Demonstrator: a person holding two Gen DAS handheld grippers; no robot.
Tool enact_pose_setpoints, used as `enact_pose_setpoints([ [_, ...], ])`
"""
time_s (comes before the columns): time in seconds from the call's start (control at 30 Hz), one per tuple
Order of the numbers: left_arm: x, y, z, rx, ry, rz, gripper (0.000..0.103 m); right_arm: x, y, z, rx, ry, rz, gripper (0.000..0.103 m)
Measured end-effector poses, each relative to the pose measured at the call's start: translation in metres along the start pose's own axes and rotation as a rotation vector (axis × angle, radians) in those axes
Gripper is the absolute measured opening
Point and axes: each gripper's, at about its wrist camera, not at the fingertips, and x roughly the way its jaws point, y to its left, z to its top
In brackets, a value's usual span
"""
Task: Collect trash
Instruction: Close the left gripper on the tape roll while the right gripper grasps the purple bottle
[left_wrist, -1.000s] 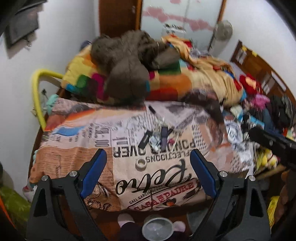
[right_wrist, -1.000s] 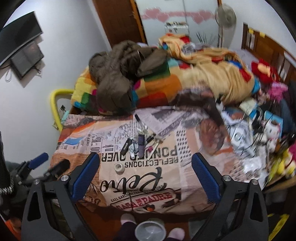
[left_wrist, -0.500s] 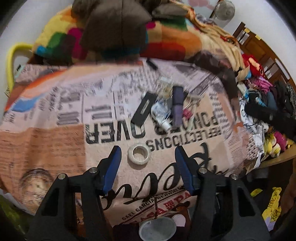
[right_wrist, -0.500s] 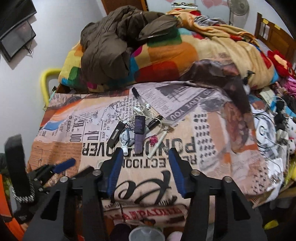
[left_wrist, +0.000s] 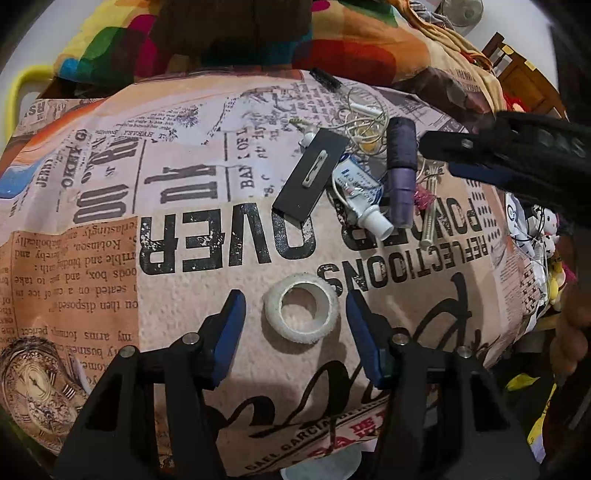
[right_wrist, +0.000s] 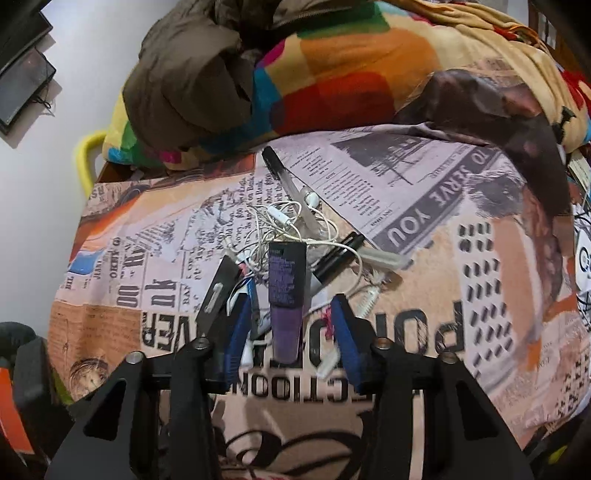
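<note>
We have come down low over the bed. Our left gripper (left_wrist: 293, 314) has been closing around the near tape ring (left_wrist: 301, 313) (not pinching yet); our right gripper (right_wrist: 288, 325) around the farther purple tube (right_wrist: 286, 302), still loose.

left gripper (left_wrist: 295, 317), right gripper (right_wrist: 290, 325), jaws closing, angled down

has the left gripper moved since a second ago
Yes. The left gripper has come down toward the printed blanket, its jaws closing in, now straddling the tape roll without touching it.
</note>
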Motion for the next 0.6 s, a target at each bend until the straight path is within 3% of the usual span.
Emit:
enact_pose_setpoints([
  [0.2,0.006,-0.001,0.004,-0.014,-0.011,-0.010,0.040,0.022,-0.001,0.010,0.009,0.028,0.006,0.036],
  [0.27,0.007,-0.001,0.006,-0.011,-0.009,-0.010,0.040,0.027,0.000,0.011,0.011,0.040,0.006,0.034],
  [0.37,0.008,-0.002,0.009,-0.006,-0.005,-0.008,0.039,0.035,0.002,0.013,0.011,0.062,0.012,0.024],
  [0.6,-0.002,-0.001,0.015,-0.016,0.002,0.004,0.039,0.030,0.002,0.009,0.003,0.068,0.010,0.024],
])
